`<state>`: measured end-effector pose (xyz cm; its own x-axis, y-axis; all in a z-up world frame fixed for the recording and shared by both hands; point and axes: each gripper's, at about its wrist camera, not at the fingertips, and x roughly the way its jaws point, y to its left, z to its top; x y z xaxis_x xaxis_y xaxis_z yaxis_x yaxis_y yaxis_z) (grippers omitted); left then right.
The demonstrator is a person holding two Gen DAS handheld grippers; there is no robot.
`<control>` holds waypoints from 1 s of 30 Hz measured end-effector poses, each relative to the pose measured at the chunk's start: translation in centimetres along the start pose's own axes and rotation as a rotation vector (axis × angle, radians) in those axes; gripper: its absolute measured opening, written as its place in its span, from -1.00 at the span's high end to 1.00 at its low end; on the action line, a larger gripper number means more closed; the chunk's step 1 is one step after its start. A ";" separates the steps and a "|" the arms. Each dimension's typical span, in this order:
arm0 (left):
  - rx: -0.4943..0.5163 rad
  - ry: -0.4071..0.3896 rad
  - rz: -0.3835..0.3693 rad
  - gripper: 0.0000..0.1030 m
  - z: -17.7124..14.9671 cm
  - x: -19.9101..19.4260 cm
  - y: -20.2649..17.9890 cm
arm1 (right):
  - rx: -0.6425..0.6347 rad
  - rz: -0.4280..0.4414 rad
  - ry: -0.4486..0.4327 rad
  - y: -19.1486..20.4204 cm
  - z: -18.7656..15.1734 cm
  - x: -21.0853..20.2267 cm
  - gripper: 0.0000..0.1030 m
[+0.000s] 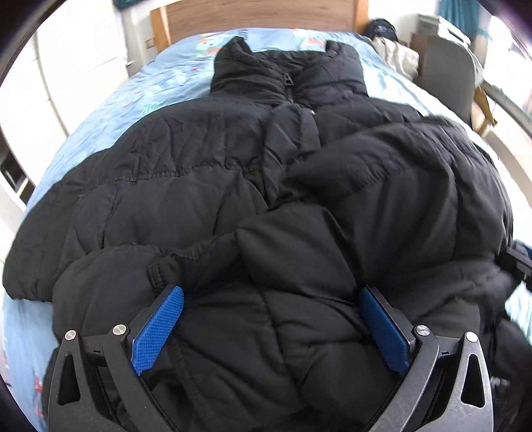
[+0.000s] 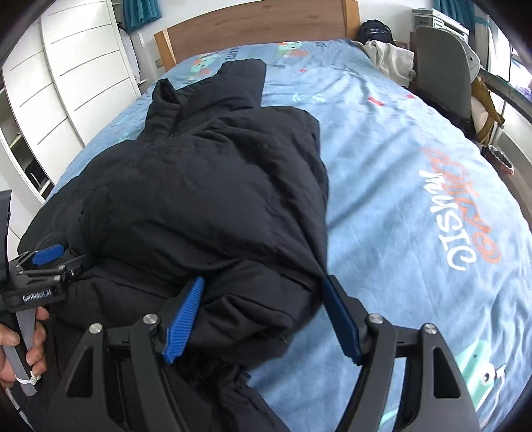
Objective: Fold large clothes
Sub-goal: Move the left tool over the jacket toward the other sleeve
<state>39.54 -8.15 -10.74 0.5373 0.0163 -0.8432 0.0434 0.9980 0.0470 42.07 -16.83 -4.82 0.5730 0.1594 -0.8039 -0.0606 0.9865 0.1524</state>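
Bulky black quilted puffer jacket (image 1: 232,186) lay collar-away on the blue printed bed (image 2: 415,186), both the left gripper (image 1: 271,329) and right gripper (image 2: 262,319) spread wide astride its hem (soft, springy, likely slippery; pinch a stitched seam).

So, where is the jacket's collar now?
In the left wrist view, the collar lies at the far end of the black jacket, toward the wooden headboard.
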 end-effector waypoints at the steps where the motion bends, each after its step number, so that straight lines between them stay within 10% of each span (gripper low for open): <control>1: 0.005 -0.014 0.020 -0.99 -0.1 -0.7 0.0 | -0.001 -0.016 0.005 0.1 0.1 -0.3 -0.38; 6: -0.034 -0.106 0.000 -0.99 1.9 -3.5 0.2 | -0.037 -0.024 -0.057 1.8 2.4 -2.9 -0.38; 14: -0.080 -0.012 -0.020 -0.99 4.3 0.9 -0.1 | -0.007 0.026 -0.058 3.9 7.6 0.5 -0.38; 21: -0.095 -0.028 -0.062 -0.99 2.3 0.0 1.4 | 0.064 -0.020 -0.001 1.4 5.3 2.5 -0.38; 30: -0.120 -0.103 -0.048 -0.99 1.7 -7.0 6.4 | 0.122 -0.111 -0.047 0.2 2.3 -5.4 -0.38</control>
<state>37.50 -1.97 -3.65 0.6207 -0.0314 -0.7834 -0.0267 0.9978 -0.0611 40.89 -17.58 0.85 0.6083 0.0445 -0.7925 0.1038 0.9854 0.1350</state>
